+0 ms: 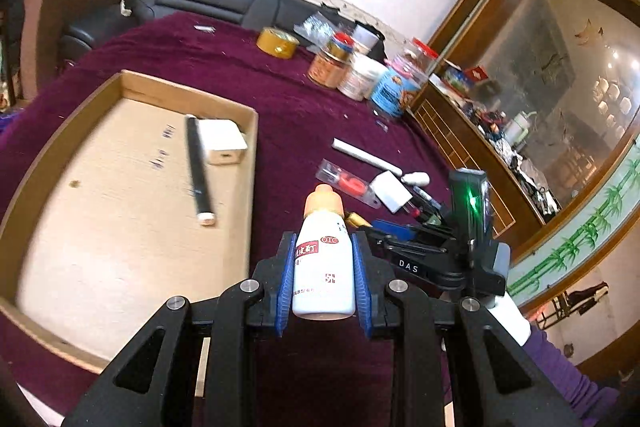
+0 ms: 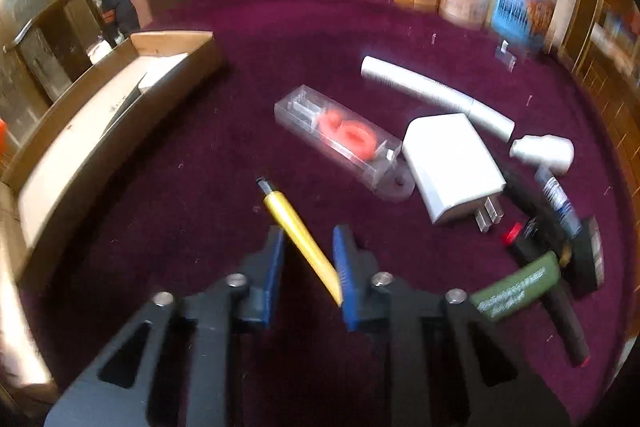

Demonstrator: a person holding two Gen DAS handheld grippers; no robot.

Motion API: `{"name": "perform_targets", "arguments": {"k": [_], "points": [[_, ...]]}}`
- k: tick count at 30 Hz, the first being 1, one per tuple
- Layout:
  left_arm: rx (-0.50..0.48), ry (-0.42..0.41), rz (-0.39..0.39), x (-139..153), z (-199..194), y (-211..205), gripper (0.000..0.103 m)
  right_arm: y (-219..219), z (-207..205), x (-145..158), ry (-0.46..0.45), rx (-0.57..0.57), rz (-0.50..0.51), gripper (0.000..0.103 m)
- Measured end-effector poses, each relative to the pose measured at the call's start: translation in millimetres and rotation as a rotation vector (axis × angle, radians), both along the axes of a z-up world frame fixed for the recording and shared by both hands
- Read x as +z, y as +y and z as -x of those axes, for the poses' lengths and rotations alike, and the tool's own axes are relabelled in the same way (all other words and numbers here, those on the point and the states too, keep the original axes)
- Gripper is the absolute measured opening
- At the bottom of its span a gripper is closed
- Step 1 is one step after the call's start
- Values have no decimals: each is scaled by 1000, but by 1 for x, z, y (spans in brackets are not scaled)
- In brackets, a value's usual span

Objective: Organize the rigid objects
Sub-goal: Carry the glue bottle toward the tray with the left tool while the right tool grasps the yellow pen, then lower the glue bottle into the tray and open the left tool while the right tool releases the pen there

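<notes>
Gripping | left gripper [image 1: 323,281] clamps white bottle [image 1: 323,267]: light, stiff, slick; hold mid-body | right gripper [image 2: 308,267] pinches yellow pen [image 2: 298,235]: thin, rolls.

The worktop [image 2: 248,75] is deep maroon. A white bottle [image 1: 324,267] has an orange cap and red label marks. The pen [image 2: 300,235] is yellow, the tray [image 1: 120,207] tan, and a blurred pouch [image 2: 514,289] looks olive green.
</notes>
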State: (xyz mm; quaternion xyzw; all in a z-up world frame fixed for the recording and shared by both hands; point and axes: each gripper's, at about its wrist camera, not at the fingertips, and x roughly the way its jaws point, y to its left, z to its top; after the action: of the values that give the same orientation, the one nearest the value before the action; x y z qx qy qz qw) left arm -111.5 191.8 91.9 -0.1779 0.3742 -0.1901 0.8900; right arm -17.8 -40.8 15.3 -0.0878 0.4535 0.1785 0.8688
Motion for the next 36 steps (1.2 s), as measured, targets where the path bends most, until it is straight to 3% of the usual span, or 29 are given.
{"name": "perform_targets", "arguments": {"k": [2,12,20,29,36], "points": [[23,-15,-7,1,3,8,23,-2,5,0,12,-5,-25,6],[67,18,37,-15,0,32,23,-23,17,24,41,-71,-251,6],[111,24,34,-18,2,48,23,-24,26,51,80,-36,-460,7],[163,22,2,-15,-15,75,23,36,22,90,137,120,-587,7],[166,62,-25,-20,-61,92,23,109,-19,75,251,148,-607,7]]}}
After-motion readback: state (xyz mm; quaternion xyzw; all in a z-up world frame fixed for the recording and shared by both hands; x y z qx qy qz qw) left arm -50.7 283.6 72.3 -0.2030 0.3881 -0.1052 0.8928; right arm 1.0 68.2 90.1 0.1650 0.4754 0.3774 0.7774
